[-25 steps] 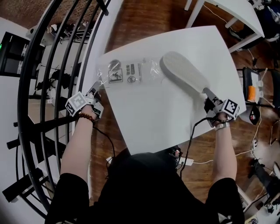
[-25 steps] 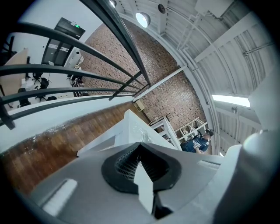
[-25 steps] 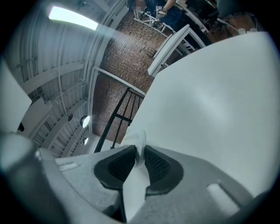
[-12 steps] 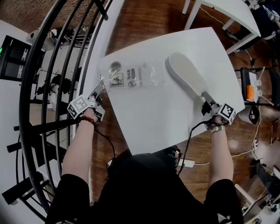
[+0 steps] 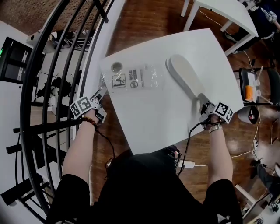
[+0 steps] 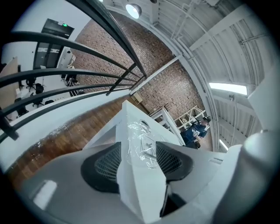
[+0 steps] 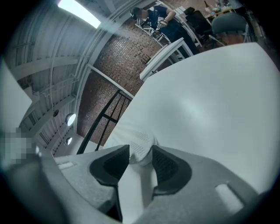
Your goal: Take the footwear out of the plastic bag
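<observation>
Table (image 5: 166,116) on wood floor (image 5: 144,22) bears slipper (image 5: 186,78) beside plastic bag (image 5: 131,78).

I look down on a white table (image 5: 166,118) standing on a reddish-brown wooden floor (image 5: 144,17). A black curved railing (image 6: 113,35) runs along the table's left side, and a second white table (image 5: 227,11) stands past its far right corner. Beyond the table is a brick wall (image 6: 168,83), with a strip light (image 6: 229,89) on the ceiling.
</observation>
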`<act>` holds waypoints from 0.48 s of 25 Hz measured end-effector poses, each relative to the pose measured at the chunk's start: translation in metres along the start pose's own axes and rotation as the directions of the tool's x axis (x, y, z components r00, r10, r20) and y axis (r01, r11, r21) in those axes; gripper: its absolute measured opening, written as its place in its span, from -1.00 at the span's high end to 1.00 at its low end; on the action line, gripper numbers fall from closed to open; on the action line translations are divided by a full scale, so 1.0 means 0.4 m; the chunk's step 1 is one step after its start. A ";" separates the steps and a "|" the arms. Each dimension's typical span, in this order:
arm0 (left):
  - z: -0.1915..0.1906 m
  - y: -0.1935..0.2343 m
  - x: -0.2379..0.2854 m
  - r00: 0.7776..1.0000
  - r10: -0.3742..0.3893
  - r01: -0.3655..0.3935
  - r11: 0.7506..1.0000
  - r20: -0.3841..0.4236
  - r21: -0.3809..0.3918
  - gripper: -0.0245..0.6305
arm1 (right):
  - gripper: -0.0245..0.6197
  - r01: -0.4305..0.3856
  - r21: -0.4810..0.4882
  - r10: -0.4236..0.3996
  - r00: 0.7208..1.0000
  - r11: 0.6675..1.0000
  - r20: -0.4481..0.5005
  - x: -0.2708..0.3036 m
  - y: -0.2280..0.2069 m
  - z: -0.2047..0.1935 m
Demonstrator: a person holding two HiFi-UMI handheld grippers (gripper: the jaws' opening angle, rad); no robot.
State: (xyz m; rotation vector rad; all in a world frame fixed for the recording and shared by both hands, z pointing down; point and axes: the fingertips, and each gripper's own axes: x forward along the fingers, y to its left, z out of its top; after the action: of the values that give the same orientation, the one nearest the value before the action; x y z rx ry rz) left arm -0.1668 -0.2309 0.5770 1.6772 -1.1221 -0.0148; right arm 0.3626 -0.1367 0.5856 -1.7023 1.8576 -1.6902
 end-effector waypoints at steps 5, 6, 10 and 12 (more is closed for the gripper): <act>-0.004 0.015 -0.035 0.998 0.063 -0.063 0.994 0.003 0.088 0.06 | 0.42 0.083 -0.090 -0.084 0.996 0.992 -0.001 -0.017 0.004 -0.012; -0.001 0.014 -0.044 0.997 0.074 -0.075 0.992 0.010 0.105 0.05 | 0.42 0.105 -0.118 -0.105 0.994 0.987 0.004 -0.023 0.006 -0.011; 0.005 0.002 -0.087 0.995 0.098 -0.103 0.979 0.037 0.177 0.05 | 0.42 0.176 -0.254 -0.175 0.984 0.951 0.028 -0.053 0.037 -0.015; 0.002 -0.013 -0.106 0.994 0.098 -0.106 0.968 0.045 0.228 0.06 | 0.42 0.193 -0.357 -0.190 0.981 0.914 0.044 -0.067 0.078 -0.024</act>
State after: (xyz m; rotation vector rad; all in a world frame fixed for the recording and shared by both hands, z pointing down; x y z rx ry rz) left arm -0.1875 -0.2031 0.5519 1.8265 -1.2727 0.1594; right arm 0.3463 -0.1185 0.5511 -2.0857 2.1675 -1.4644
